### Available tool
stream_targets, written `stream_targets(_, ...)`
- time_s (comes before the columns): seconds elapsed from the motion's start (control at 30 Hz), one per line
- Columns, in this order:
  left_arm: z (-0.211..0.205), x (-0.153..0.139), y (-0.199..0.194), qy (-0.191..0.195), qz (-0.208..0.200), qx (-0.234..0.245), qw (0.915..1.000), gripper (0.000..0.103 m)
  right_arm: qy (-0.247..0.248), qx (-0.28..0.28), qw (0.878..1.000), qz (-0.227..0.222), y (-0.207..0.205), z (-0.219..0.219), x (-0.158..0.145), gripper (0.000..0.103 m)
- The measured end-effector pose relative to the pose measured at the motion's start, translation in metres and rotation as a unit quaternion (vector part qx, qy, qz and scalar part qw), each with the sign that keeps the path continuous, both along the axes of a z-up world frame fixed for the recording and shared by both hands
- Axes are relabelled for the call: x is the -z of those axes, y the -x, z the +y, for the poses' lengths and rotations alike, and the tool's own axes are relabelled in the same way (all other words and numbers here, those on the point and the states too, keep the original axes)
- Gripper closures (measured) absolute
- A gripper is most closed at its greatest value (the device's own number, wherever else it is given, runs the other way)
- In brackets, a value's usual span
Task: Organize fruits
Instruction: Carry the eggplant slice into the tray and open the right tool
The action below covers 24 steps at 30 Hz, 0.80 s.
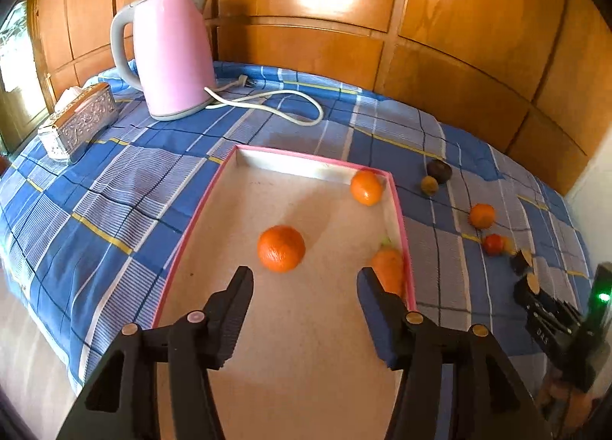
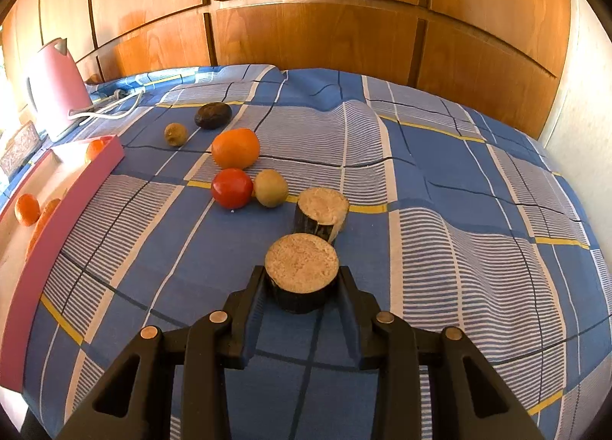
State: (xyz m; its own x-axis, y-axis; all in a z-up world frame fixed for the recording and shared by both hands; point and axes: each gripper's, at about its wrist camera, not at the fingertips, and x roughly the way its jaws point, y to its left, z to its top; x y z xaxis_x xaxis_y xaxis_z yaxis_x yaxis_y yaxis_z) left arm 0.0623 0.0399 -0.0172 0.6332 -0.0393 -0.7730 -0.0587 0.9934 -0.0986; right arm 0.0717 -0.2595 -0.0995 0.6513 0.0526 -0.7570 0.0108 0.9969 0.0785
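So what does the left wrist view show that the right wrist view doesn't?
Left wrist only: the open left gripper over the tray floor, and the silver box. Right wrist only: the right gripper shut on a cut eggplant piece, seen close, and a kiwi. Both: the pink tray, pink kettle, tomato, and loose orange on the blue cloth.

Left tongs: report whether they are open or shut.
Open. The left tongs hover over the pink-rimmed tray with a wide gap and nothing between them; the orange lies just ahead.
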Motion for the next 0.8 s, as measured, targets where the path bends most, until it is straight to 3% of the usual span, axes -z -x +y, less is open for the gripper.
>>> stream_targets(0.27,-0.002,0.008,0.013,0.009,0.012,0.003,0.9999,0.045,-0.007,-0.013,1.000,0.010,0.012,0.006,-0.003,0.067)
stream_targets(0.37,-0.001,0.009,0.016,0.008,0.012,-0.002,0.9999,0.038,-0.025,-0.023,0.999,0.016,0.014,0.010,-0.005,0.067)
stream_targets(0.47,0.002,0.010,0.017,0.009,0.012,-0.004,0.9999,0.037,-0.039,-0.035,0.998,0.016,0.017,0.016,-0.008,0.067)
stream_targets(0.8,0.025,0.007,0.022,0.014,0.002,-0.043,0.9990,0.036,-0.058,-0.145,0.988,0.000,0.022,0.070,-0.042,0.067)
